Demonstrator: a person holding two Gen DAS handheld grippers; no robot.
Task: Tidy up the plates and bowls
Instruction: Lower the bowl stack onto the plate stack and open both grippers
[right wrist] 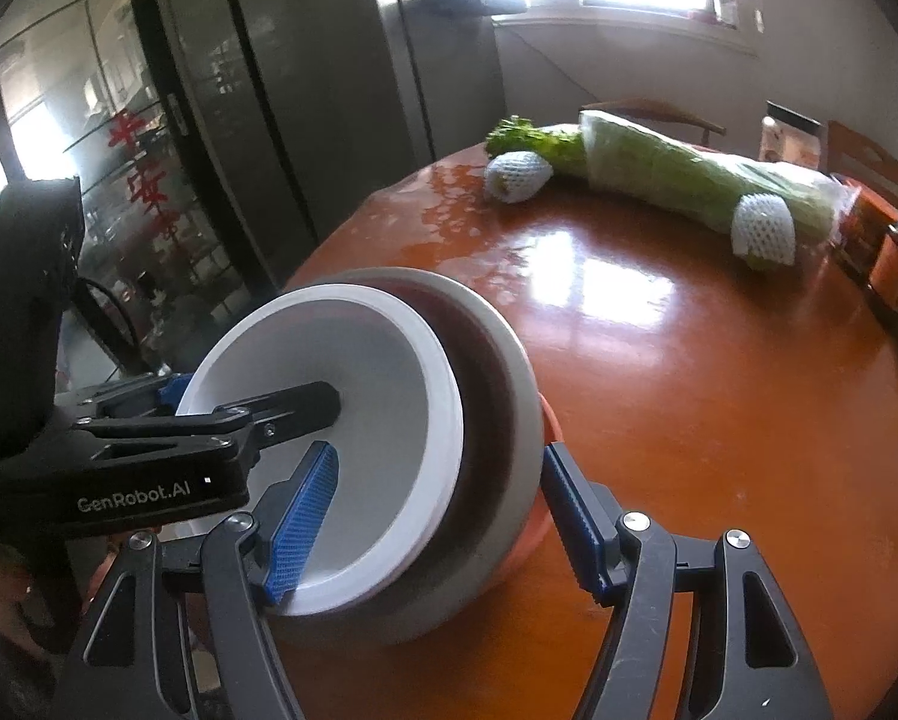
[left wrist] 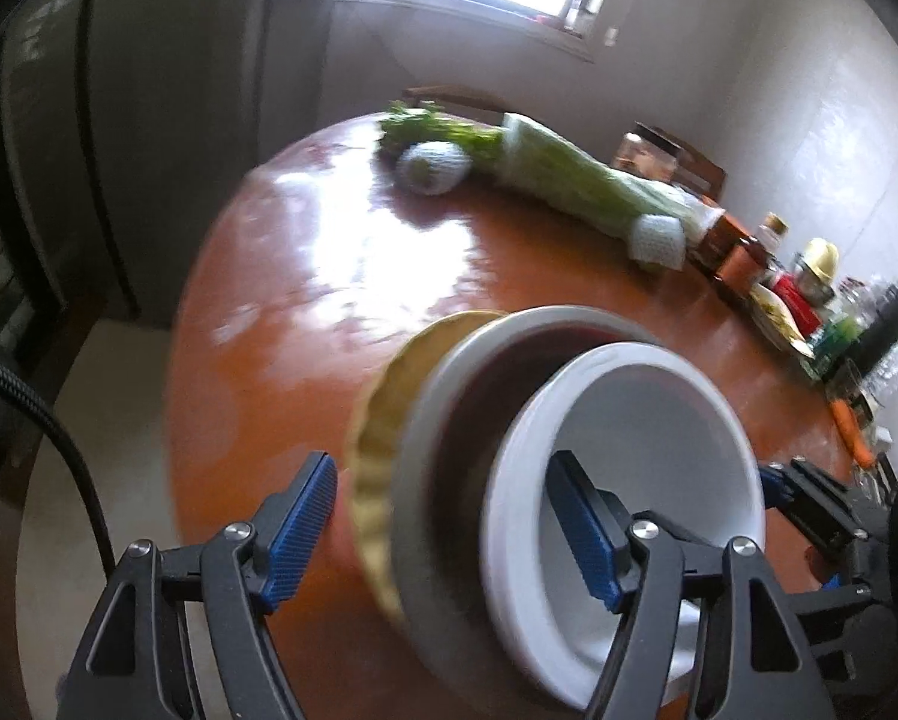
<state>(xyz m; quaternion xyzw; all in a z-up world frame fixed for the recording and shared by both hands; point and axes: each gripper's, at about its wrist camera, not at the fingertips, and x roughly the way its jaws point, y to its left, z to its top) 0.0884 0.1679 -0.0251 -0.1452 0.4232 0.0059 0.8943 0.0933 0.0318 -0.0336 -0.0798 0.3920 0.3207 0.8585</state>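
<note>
Left gripper (left wrist: pixel 449 531): jaws spread wide, straddling the stacked dishes' rims.
Right gripper (right wrist: pixel 440 519): spread likewise, at the stack's opposite side.
White bowl (left wrist: pixel 628 450): nested in the grey bowl (left wrist: pixel 431 420); yellow plate (left wrist: pixel 383 420) outermost at 9 o'clock.
Table (right wrist: pixel 688 390): bagged celery (right wrist: pixel 688 180) at 1 o'clock.

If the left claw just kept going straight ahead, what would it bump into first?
Probably the stacked bowls: the left claw already straddles the rims of the white bowl and grey bowl, though depth is unclear.
</note>
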